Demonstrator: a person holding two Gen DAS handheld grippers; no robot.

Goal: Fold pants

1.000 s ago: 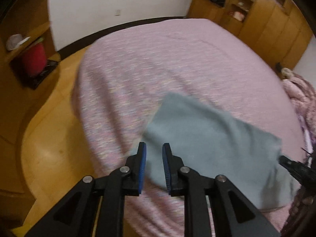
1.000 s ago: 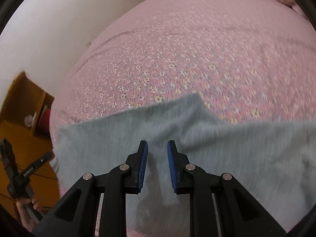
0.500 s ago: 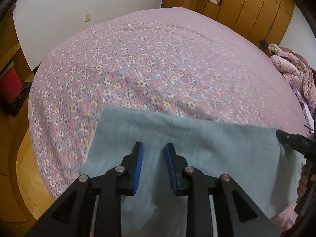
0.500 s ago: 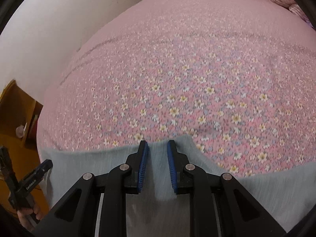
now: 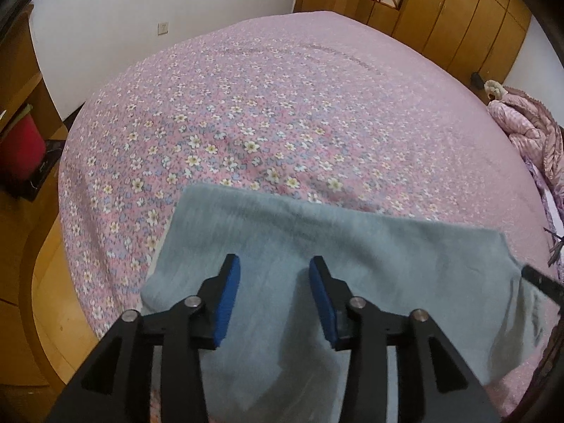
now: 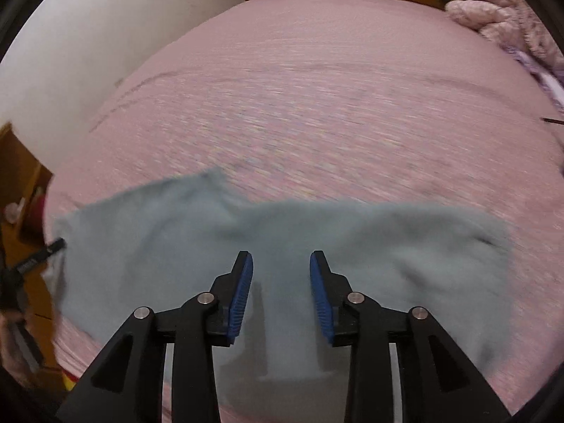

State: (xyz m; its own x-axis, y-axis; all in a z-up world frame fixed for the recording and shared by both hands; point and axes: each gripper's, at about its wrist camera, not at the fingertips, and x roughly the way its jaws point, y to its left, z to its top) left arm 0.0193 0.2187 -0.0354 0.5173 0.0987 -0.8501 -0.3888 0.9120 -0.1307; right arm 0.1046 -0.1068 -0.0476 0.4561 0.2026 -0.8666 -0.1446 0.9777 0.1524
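Note:
The grey-blue pants lie flat on the pink flowered bed near its front edge. My left gripper is open and empty, just above the pants' left part. In the right wrist view the pants spread across the bed's near side. My right gripper is open and empty above their middle. The right gripper's tip shows at the pants' right edge in the left wrist view. The left gripper's tip shows at their left edge in the right wrist view. The right wrist view is blurred.
Wooden wardrobes stand behind the bed. A bunched pink quilt lies at the bed's right side. A wooden shelf with a red object stands at the left, by the wooden floor. A white wall lies beyond the bed.
Both grippers have opened, their jaws now wide apart. The pants, held up before, now lie flat on the bed. The right wrist view has pulled back.

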